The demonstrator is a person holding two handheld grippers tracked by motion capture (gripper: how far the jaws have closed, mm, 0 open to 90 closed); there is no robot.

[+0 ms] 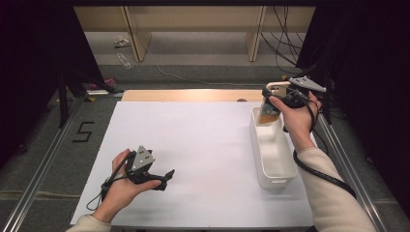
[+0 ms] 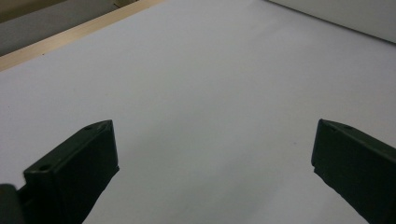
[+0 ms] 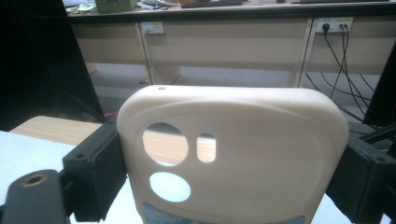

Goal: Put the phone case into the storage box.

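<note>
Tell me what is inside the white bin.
The white bin looks bare in the high view. At its far end, the right gripper and its cream phone case cover the floor there.

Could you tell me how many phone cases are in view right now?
1: the cream phone case is clamped in the right hand-held gripper above the white bin's far end; the bin floor looks empty.

The white table top (image 1: 203,145) is bright, lit from above. The room goes very dark at 9 and 3 o'clock. Soft shadows lie under the hands. In the left gripper view the light is dim and grey, and the near black parts look fuzzy. The phone case (image 3: 243,154) is close, soft and a bit blurry.
</note>
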